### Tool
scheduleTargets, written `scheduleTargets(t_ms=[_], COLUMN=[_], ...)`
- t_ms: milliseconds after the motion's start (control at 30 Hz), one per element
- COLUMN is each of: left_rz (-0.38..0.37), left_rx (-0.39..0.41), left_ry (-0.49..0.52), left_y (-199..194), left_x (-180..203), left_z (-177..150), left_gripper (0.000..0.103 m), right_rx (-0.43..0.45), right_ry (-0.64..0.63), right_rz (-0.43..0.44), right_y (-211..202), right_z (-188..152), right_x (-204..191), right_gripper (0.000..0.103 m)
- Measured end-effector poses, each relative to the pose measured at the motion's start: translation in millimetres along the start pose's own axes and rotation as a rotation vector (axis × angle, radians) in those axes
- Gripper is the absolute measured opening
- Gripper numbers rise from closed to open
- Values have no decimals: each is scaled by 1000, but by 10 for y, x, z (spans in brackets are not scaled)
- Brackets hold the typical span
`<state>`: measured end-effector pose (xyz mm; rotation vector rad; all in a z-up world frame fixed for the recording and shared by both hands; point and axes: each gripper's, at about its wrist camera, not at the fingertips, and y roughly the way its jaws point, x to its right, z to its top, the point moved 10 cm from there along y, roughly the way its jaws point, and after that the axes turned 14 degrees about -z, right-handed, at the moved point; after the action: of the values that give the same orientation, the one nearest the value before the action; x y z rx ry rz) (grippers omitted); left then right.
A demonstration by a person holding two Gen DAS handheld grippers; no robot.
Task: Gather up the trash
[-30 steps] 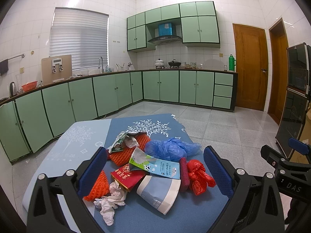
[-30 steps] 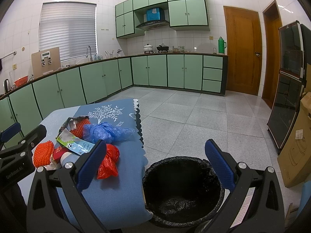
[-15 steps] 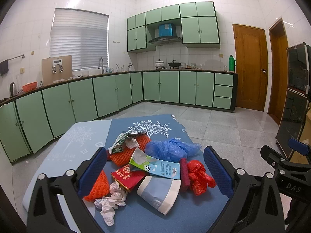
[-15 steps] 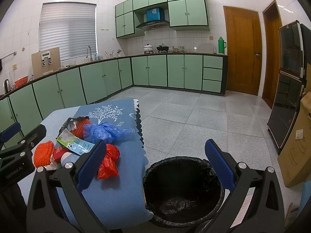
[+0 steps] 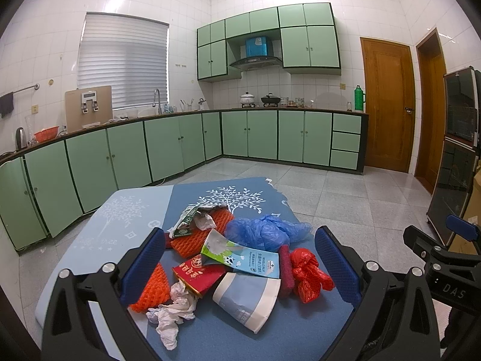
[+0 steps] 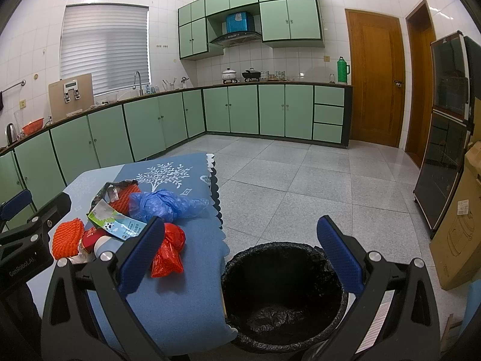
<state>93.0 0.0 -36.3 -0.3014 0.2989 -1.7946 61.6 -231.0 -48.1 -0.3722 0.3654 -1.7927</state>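
Trash sits heaped between our spread, empty left gripper point(image 5: 240, 266) fingers: by the left finger, orange foam netting point(image 5: 150, 288) with a ribbed weave and crumpled white tissue point(image 5: 173, 316); midway, a red packet point(image 5: 200, 273), a flattened milk carton point(image 5: 243, 255) and a squashed paper cup point(image 5: 248, 299); toward the right finger, a filmy blue plastic bag point(image 5: 264, 230) and a knotted red plastic bag point(image 5: 308, 272). All lie on the blue tablecloth point(image 5: 216, 337). Our right gripper point(image 6: 240, 255), likewise splayed and empty, frames the round bin point(image 6: 284, 296); its wrinkled black liner holds nothing we can see. Nothing has shifted since a second ago.
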Motion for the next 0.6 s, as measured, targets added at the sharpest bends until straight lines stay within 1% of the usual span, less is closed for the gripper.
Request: scheduleTargets(t_ms=[600], left_rz=[0], left_rx=[1], left_ry=[0], left_y=[-3], left_x=[1], left_z=[1], left_gripper=[97], right_rx=[-2], right_ry=[0], right_rz=[1], right_y=[13], right_z=[-8], right_x=[-11], right_gripper=[98])
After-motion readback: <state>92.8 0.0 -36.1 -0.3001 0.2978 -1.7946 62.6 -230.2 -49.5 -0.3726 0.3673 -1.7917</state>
